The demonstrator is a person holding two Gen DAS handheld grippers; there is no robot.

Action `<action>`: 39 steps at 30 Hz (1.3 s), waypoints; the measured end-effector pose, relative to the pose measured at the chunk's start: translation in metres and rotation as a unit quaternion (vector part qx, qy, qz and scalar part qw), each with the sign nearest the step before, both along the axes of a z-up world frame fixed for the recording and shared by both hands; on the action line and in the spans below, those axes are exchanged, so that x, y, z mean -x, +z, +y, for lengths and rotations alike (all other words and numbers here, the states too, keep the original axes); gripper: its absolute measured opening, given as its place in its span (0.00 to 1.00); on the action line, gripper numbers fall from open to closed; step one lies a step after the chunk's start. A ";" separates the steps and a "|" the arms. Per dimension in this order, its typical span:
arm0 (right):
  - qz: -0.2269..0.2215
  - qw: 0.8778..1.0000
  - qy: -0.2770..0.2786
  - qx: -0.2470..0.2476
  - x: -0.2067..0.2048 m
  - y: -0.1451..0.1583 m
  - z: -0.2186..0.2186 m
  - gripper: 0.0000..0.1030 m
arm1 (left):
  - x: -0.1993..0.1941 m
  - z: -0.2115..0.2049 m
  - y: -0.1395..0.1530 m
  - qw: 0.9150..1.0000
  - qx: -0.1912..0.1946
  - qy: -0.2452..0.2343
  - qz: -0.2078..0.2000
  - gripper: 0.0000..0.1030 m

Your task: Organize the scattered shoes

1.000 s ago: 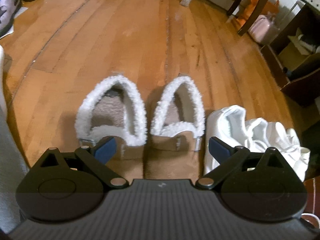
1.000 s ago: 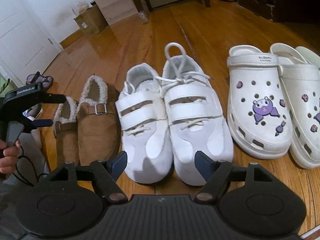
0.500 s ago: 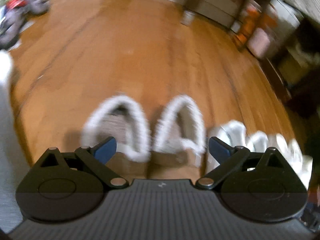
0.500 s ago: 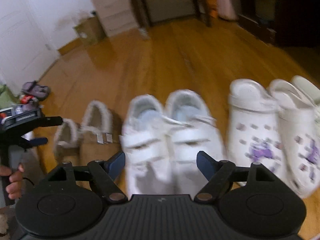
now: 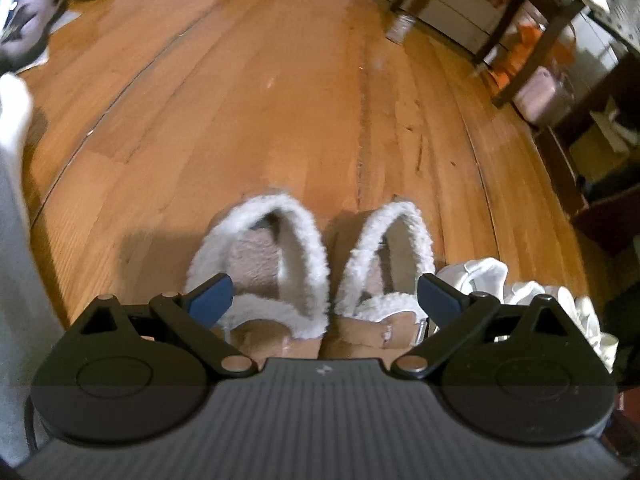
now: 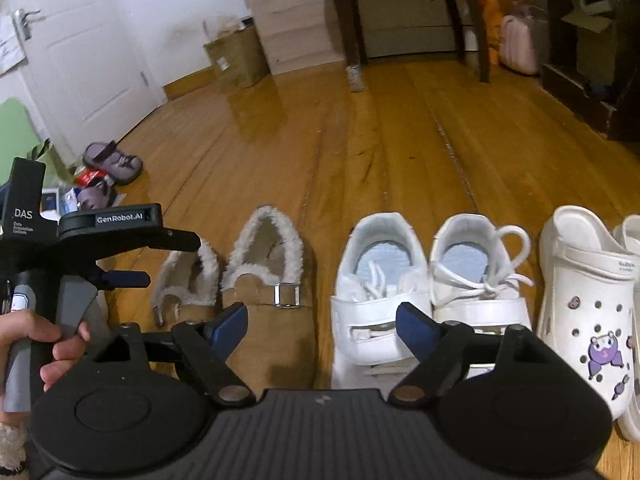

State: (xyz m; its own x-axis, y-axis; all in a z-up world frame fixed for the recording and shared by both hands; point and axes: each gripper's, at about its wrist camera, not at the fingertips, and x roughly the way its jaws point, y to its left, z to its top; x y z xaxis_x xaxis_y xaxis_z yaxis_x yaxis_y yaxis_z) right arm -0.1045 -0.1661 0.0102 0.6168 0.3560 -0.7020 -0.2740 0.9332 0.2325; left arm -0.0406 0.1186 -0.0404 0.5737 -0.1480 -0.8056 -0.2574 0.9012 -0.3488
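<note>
Far off at the left edge of the right wrist view, two purple sandals (image 6: 114,158) lie loose beside clutter near the door, well apart from the row. Nearer, a hand (image 6: 44,344) holds the left gripper (image 5: 324,298), its jaws spread and empty above the tan fleece slippers (image 5: 316,264), which sit paired side by side. Next come the white strap sneakers (image 6: 432,280), then the white clogs (image 6: 584,300) at the right, all toes toward the camera. Over the gap between slipper and sneaker hangs the right gripper (image 6: 322,326), its jaws opening with nothing between them. Likely trouble: either gripper dipping low could nudge a lined-up shoe askew, and the soft fleece collar may slip from a pinch. Forgetting the distant sandals would leave the job unfinished.
</note>
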 end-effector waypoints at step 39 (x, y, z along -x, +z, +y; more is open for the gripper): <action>0.005 0.995 0.094 -0.027 -0.139 -0.052 0.163 0.12 | 0.025 0.085 0.025 0.996 0.030 0.083 -0.003 0.97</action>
State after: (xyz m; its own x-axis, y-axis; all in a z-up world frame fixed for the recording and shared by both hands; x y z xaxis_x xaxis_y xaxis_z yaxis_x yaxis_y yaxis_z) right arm 0.0343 -0.0032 -0.0421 0.5285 0.5022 -0.6845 -0.4398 0.8516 0.2852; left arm -0.0658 0.2041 -0.0150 0.5983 -0.0985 -0.7952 -0.3991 0.8239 -0.4023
